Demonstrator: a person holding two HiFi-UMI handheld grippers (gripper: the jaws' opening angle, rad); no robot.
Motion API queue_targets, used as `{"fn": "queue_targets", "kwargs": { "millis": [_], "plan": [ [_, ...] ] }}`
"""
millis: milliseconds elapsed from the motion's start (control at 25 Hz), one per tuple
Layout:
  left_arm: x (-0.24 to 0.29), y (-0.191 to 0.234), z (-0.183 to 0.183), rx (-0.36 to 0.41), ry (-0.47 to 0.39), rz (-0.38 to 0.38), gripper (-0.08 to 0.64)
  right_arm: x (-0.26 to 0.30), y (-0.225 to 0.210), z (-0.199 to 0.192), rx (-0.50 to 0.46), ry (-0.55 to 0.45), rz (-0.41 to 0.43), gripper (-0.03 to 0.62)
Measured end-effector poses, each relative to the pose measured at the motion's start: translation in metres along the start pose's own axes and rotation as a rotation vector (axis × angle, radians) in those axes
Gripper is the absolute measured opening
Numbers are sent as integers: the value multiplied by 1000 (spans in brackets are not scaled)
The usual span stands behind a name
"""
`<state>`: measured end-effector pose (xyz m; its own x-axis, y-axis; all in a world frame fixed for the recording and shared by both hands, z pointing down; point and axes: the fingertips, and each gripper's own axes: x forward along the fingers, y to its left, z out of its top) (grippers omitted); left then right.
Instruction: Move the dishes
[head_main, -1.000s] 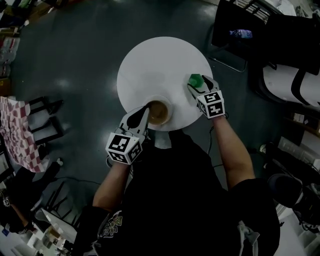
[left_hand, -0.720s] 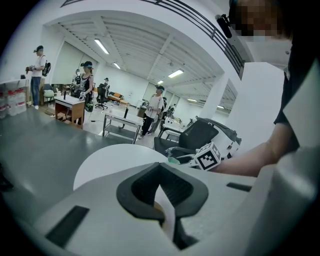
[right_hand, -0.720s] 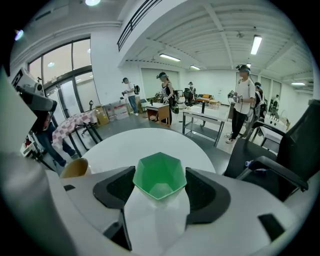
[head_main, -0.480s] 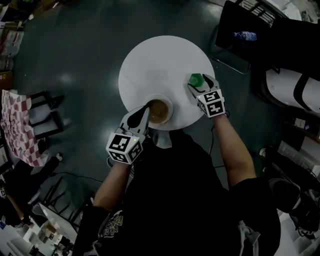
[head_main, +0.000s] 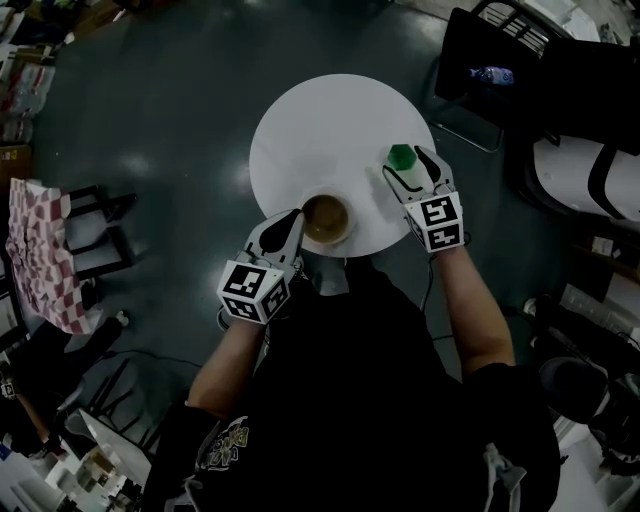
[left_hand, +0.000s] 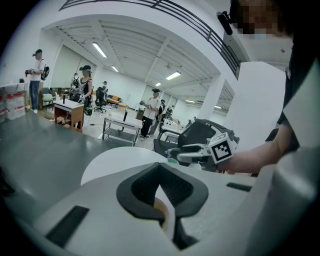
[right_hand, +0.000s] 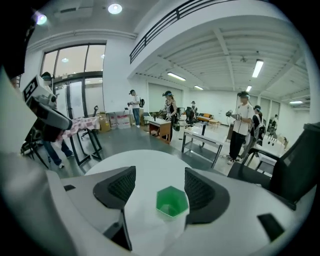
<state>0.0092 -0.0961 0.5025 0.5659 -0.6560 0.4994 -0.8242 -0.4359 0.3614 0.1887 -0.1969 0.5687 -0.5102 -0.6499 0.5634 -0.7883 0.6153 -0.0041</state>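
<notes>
Table (head_main: 330, 120): white, round — bowl (head_main: 326, 217) and cup (head_main: 402, 155) unmoved.
Left gripper (head_main: 293, 222): still pinching bowl rim.
Right gripper (head_main: 405, 165): spread round cup — lift pending.

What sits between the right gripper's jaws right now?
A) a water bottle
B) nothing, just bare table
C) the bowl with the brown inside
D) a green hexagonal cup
D: the right gripper view shows the green hexagonal cup standing on the white table, with the right gripper jaws open on either side of it.
</notes>
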Motion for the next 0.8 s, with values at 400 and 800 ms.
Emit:
{"fn": "queue_targets", "kwargs": {
  "millis": [400, 800],
  "plan": [
    [-22, 5, 7, 43, -23, -51, 5, -48, 74, 55, 19, -141, 32, 23],
    [-55, 3, 0, 90, -29, -140, 5, -76, 168, 73, 53, -176, 81, 20]
  ]
}}
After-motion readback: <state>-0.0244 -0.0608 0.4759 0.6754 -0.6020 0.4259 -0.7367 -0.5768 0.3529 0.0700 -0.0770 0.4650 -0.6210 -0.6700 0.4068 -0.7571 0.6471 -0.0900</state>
